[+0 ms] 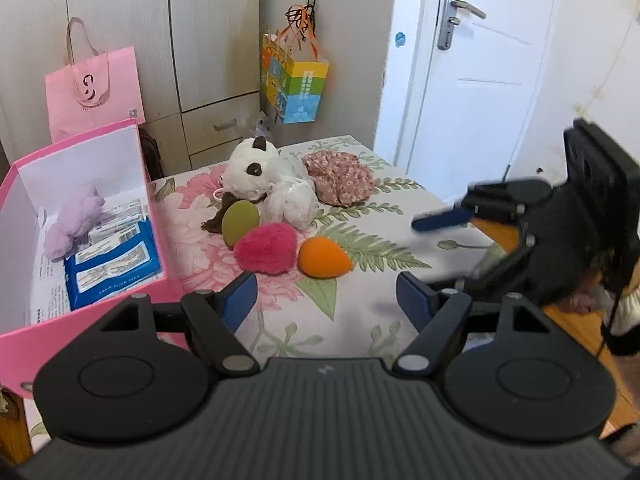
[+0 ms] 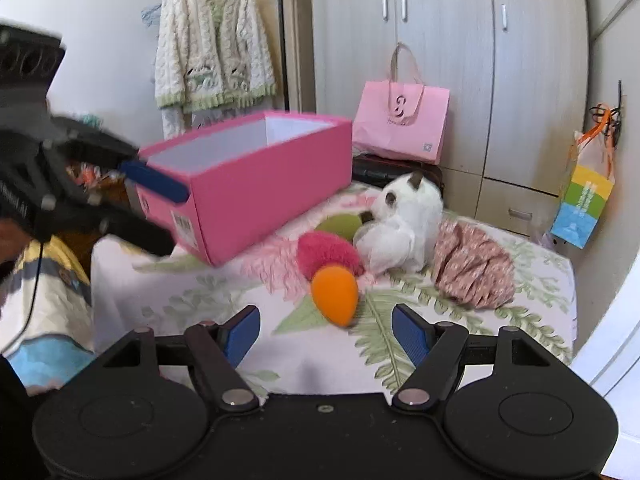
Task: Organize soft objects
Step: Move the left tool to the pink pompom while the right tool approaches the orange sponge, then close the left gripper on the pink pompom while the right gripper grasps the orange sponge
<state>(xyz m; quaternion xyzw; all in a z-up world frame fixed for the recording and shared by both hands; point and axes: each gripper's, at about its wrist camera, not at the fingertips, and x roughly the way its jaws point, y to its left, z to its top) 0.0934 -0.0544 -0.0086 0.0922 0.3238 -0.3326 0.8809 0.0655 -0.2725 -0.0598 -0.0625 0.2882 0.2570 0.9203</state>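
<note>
Soft things lie on the floral bedspread [image 1: 360,320]: an orange egg-shaped sponge [image 1: 324,258] [image 2: 334,294], a pink fluffy puff [image 1: 266,248] [image 2: 328,254], a green sponge [image 1: 240,222], a white plush toy [image 1: 256,174] [image 2: 404,220] and a floral cloth cap [image 1: 340,176] [image 2: 472,268]. At the left, an open pink box [image 1: 80,320] [image 2: 248,184] holds a purple plush [image 1: 74,220] and blue packets [image 1: 112,268]. My left gripper [image 1: 326,300] is open and empty, short of the orange sponge. The right gripper [image 2: 326,332] is open and empty too, just before the same sponge.
A pink paper bag [image 1: 94,88] leans on the wardrobe [image 1: 216,40] behind the box. A colourful bag [image 1: 296,84] hangs on the wall beside the white door [image 1: 472,80]. A knitted cardigan [image 2: 212,44] hangs at the left. Wood floor [image 1: 580,328] lies past the bed's right edge.
</note>
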